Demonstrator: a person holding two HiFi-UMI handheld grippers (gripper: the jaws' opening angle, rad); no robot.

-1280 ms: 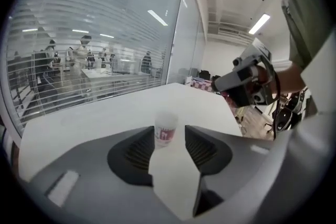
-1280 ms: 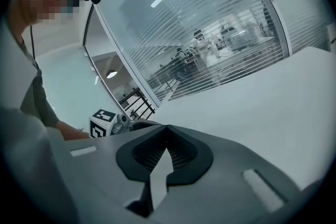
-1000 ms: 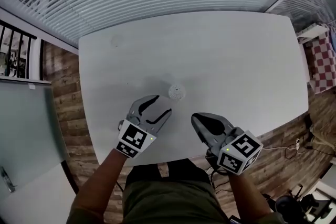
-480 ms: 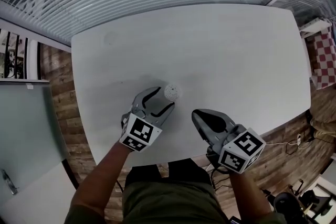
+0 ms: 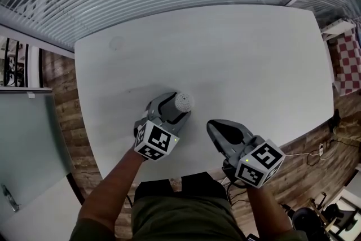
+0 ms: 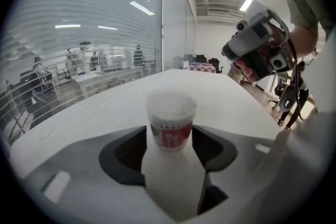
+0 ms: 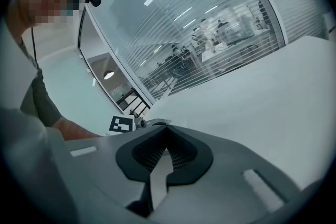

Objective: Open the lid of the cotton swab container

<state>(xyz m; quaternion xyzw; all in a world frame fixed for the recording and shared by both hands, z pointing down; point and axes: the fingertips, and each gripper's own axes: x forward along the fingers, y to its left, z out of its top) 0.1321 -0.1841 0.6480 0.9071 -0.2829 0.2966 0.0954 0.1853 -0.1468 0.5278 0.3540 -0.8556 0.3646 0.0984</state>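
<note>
Moved since 1 s ago: left tongs [image 5: 176, 107] advanced onto cotton swab container [image 5: 183, 101]; jaws just opening, now wide apart, container between, ungripped. Container upright on desk [image 5: 254, 53], lid on. Right tongs [image 5: 213, 126] together, empty. Risk: off-centre closing could tip container.

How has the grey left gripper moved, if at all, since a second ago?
Yes: the left gripper advanced to the small white cotton swab container, now between its jaws, which have just been opening.

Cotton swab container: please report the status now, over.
Left gripper open, jaws just been opening; cotton swab container upright between them, lid on. Right gripper shut, empty. Nothing in the way.
</note>
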